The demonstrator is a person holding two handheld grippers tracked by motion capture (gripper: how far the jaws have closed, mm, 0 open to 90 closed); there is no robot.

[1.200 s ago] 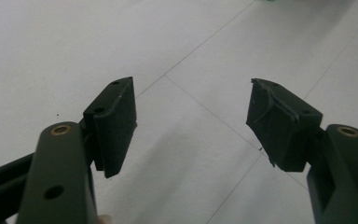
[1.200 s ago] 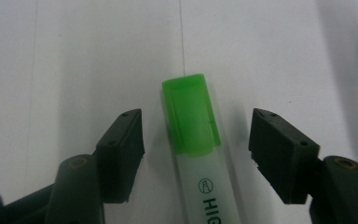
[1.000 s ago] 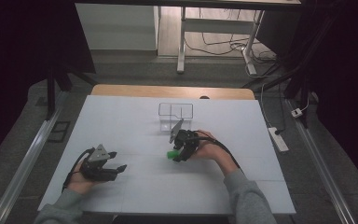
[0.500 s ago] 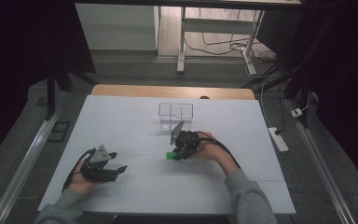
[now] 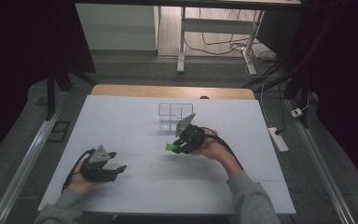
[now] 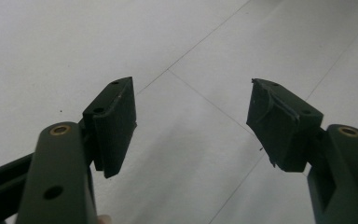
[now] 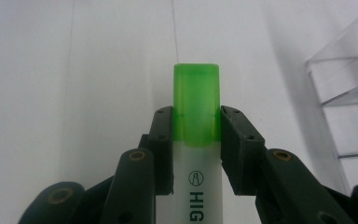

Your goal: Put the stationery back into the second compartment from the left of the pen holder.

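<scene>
Nearest the person, the left gripper (image 5: 116, 171) rests low on the white table (image 5: 121, 126), jaws spread with nothing between them; its own view shows only bare tabletop seams past the pads. Farther in, the right gripper (image 7: 196, 140) pinches a green highlighter (image 7: 196, 107) at the join of its green cap and white barrel, lifted just off the table. The right gripper view reads black letters "HIG" under a small pen logo; the high view gives only a green tip (image 5: 169, 146). Just beyond stands a clear acrylic organizer (image 5: 173, 115)
</scene>
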